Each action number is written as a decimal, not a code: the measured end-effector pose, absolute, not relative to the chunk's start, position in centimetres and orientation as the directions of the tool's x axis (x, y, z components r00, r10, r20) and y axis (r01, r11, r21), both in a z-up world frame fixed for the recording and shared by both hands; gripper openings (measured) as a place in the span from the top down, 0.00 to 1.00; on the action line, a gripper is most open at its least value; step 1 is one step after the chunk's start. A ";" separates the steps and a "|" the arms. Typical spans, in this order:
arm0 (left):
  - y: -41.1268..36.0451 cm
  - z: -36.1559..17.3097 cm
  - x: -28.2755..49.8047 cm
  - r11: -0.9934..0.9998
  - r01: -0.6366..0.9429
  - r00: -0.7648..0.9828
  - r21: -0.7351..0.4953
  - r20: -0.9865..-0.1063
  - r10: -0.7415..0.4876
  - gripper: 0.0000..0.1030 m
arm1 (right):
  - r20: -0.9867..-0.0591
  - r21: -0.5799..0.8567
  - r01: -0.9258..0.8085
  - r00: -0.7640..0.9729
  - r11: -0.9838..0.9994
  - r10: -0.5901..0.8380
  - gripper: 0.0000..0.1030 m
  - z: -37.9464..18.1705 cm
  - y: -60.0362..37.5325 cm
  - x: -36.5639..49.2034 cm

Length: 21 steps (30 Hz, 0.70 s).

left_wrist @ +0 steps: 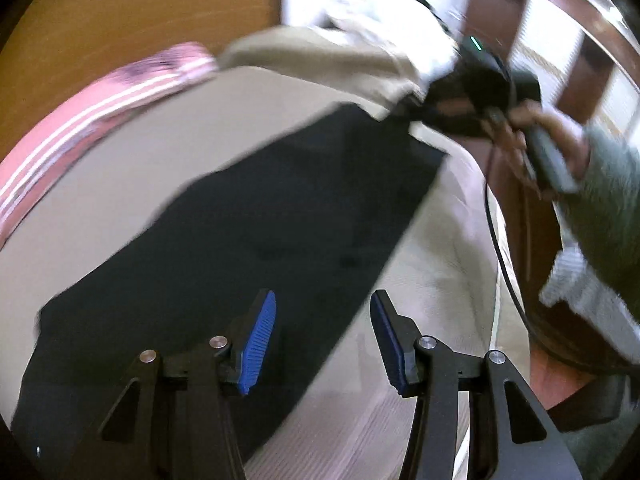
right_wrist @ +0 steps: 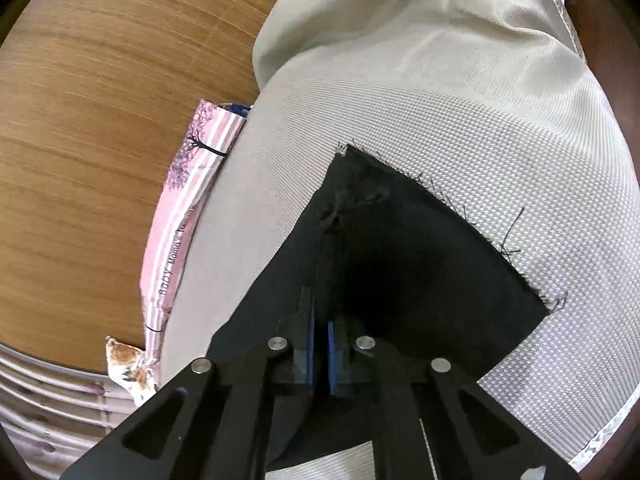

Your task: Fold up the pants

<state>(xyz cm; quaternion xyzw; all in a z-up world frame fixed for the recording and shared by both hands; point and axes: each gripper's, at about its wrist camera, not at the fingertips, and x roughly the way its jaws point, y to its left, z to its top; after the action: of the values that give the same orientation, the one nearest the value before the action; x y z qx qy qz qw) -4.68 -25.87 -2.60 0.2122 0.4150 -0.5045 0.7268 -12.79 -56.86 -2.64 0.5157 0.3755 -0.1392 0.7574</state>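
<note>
A pink striped cloth (left_wrist: 92, 108) lies along the far left edge of the bed (left_wrist: 120, 200), against a wooden wall; in the right wrist view its printed lettering is only partly readable. The black pants (left_wrist: 260, 220) stretch as a long flat band across the beige textured bed cover, probably laid out straight so the length can be doubled over.

The left gripper (left_wrist: 322, 338) hovers low over the near part of the pants with its blue pads spread wide and nothing between them, seemingly lining up for a grip on the near edge. This view is smeared by motion, so seams and folds on the fabric are hard to make out.

Further right, the right gripper (right_wrist: 319, 354) has its pads pressed together on the pants close to the frayed hem (right_wrist: 480, 216), likely holding that end to carry it over. The pinch itself is dark and partly hidden by the fingers. In the left wrist view the person's hand (left_wrist: 536, 140) holds that tool near a blurred pale bundle (left_wrist: 360, 40), whose nature I cannot tell.
</note>
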 end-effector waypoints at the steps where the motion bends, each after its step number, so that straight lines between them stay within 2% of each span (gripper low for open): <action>1: -27.3 -3.5 -4.9 0.390 0.916 0.151 -0.088 -0.827 -0.542 0.51 | -0.711 0.680 0.596 0.679 0.428 0.183 0.95 -2.6 -57.0 -12.9; 14: -30.4 -7.1 -3.8 0.467 0.884 0.202 -0.037 -0.869 -0.452 0.53 | -0.647 0.747 0.541 0.726 0.386 0.235 0.95 -2.1 -57.1 -12.8; 17: -30.6 -6.7 -3.6 0.455 0.889 0.197 -0.045 -0.860 -0.471 0.87 | -0.648 0.742 0.534 0.727 0.404 0.229 0.95 -1.8 -56.9 -12.8; 18: -30.7 -6.7 -3.5 0.457 0.889 0.201 -0.042 -0.860 -0.469 0.92 | -0.649 0.740 0.534 0.725 0.409 0.229 0.95 -1.8 -56.8 -12.8; 21: -30.9 -6.3 -3.5 0.463 0.886 0.219 -0.033 -0.849 -0.480 0.95 | -0.655 0.731 0.538 0.725 0.419 0.211 0.95 -1.4 -56.6 -13.2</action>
<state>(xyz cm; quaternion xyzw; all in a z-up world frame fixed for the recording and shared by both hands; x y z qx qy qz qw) -3.53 -30.94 -6.34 0.2396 0.4233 -0.4596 0.7430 -13.20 -56.64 -1.45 0.5283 0.3547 -0.1072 0.7640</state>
